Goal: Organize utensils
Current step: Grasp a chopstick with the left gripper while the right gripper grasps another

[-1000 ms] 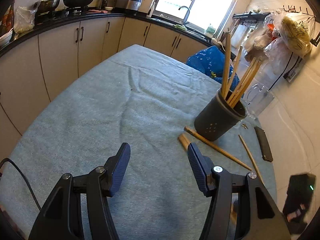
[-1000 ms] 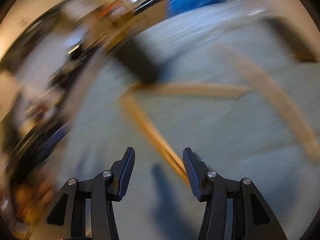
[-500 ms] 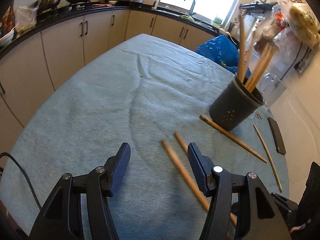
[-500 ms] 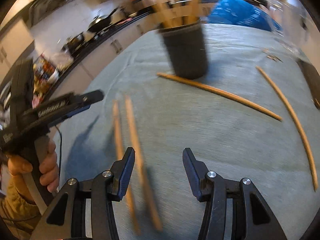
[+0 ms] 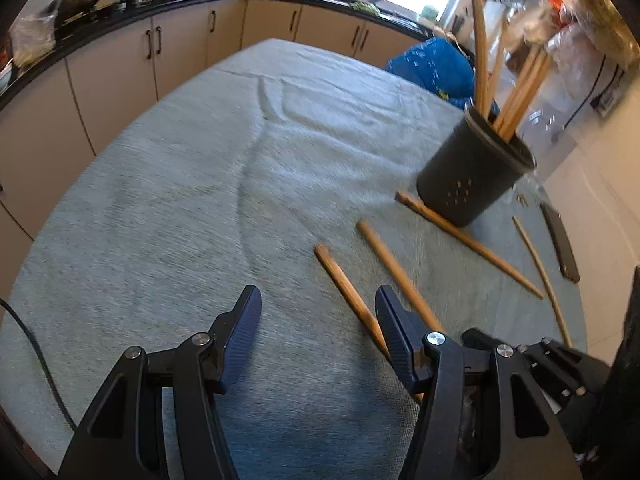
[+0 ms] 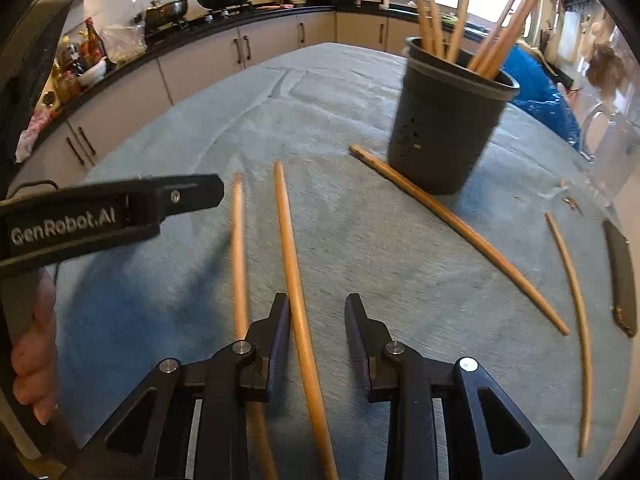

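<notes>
A black perforated holder [image 6: 444, 128] [image 5: 472, 176] stands on the grey-blue table cloth with several wooden chopsticks upright in it. Loose chopsticks lie around it. My right gripper [image 6: 317, 302] is closing its jaws over one chopstick [image 6: 298, 308], which lies between them close to the left finger; the pads do not press it. A second chopstick [image 6: 239, 256] runs just outside that finger. My left gripper [image 5: 318, 292] stands open with nothing in it, left of those two chopsticks [image 5: 348, 292].
Another chopstick [image 6: 460, 232] lies in front of the holder and a thin curved one [image 6: 576, 300] further right. A dark flat object [image 6: 620, 276] rests by the table's right edge. Kitchen cabinets [image 5: 120, 68] and a blue bag [image 5: 432, 64] lie beyond.
My right gripper has swung round to the two loose chopsticks and its jaws have narrowed around one. The left gripper has sunk a little toward the table, still open.
</notes>
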Available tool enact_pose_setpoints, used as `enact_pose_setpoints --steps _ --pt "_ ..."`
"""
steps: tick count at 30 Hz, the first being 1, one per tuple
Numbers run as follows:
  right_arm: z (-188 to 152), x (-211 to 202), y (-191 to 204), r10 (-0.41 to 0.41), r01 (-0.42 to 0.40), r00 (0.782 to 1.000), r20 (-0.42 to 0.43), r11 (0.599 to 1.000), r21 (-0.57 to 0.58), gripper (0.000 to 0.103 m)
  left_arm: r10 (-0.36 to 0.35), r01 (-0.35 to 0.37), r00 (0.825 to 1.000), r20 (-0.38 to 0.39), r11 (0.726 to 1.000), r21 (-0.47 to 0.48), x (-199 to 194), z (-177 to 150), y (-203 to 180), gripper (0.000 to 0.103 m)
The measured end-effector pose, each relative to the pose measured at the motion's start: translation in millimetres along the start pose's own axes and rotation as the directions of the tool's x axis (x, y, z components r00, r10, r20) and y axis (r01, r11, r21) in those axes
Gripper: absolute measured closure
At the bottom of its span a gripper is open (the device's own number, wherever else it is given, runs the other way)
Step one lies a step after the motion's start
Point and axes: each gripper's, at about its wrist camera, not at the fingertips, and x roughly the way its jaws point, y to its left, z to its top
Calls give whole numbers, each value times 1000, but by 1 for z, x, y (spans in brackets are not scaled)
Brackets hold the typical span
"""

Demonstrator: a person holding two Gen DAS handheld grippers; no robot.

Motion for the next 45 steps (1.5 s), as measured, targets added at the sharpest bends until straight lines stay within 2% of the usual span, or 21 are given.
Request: enact_pose_setpoints --steps 2,4,5,6,7,10,15,18,21,22,24,34,40,45 --pt "0 3 -9 -11 11 1000 -7 999 34 85 7 -7 1000 -24 1000 13 8 0 -6 45" --pt "-4 0 -21 -20 21 1000 -15 997 73 89 31 -30 999 -21 999 45 13 0 -15 47" --pt "-6 -2 -27 -21 23 1000 -18 995 93 89 43 -42 999 -17 997 66 16 0 -20 60" --pt "-9 -4 -31 -21 23 1000 -21 994 111 90 56 -55 998 -12 995 86 17 0 -25 67" --pt "-13 -7 -37 -18 21 1000 -26 991 130 91 67 -66 998 -6 991 114 20 1 -30 85" --pt "-24 -16 -48 -3 9 999 -37 987 162 94 22 -19 1000 -19 987 157 25 3 -40 91" --pt "-50 -36 -57 50 -35 996 -76 980 198 94 -56 82 993 -100 959 273 18 -3 -44 92" --pt "-64 -48 -60 84 -66 992 -91 981 183 94 -105 161 976 -190 936 313 12 -8 -38 92" --pt "-63 -48 -60 114 -93 989 -98 976 195 83 -98 162 973 -208 934 319 10 -11 -36 92" --pt "-58 -46 -61 100 -79 990 -100 978 192 78 -97 162 972 -212 935 314 11 -9 -36 92" --pt "-50 -40 -60 59 -40 993 -102 983 178 75 -91 153 974 -209 941 303 15 -7 -38 92" --pt "13 4 -63 18 0 992 -124 990 140 76 -95 143 980 -174 947 289 18 -4 -43 88" --pt "21 9 -55 -35 48 990 -138 995 88 76 -93 132 988 -126 926 353 15 -13 -48 75" --pt "25 10 -55 -39 55 988 -150 993 103 76 -56 83 995 -81 918 388 13 -19 -56 76"
